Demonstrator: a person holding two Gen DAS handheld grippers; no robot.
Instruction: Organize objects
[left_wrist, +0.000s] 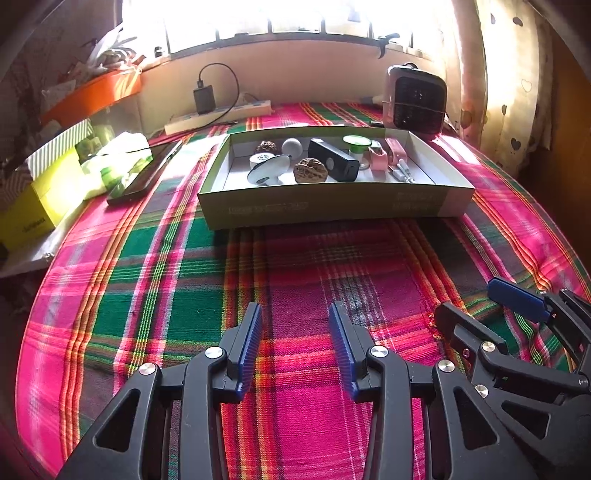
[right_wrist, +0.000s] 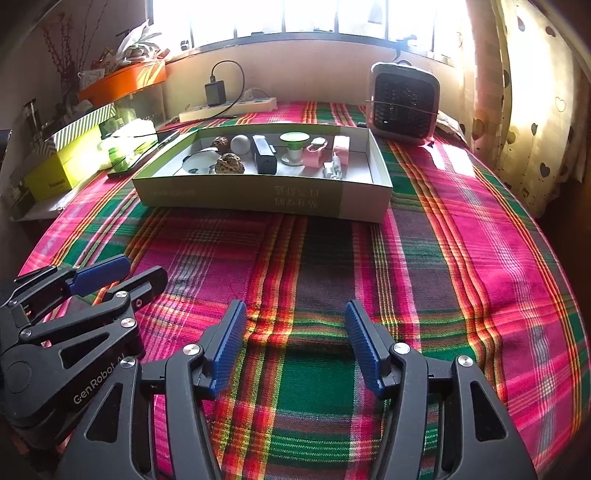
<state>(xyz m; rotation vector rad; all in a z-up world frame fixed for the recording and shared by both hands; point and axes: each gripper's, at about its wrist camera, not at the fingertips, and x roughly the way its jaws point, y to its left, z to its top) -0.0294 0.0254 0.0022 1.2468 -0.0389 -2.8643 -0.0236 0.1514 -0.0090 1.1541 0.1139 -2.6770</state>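
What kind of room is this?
Probably a home room by a window: plaid cloth over the table, heart-print curtain, power strip and small heater at the wall.

The left gripper points forward and downward, its two blue ribbed pads standing apart with nothing between them. The right gripper sits just beside it at the same downward tilt, jaws spread a little wider and likewise empty. Each shows at the edge of the other's wrist view, side by side and not touching.
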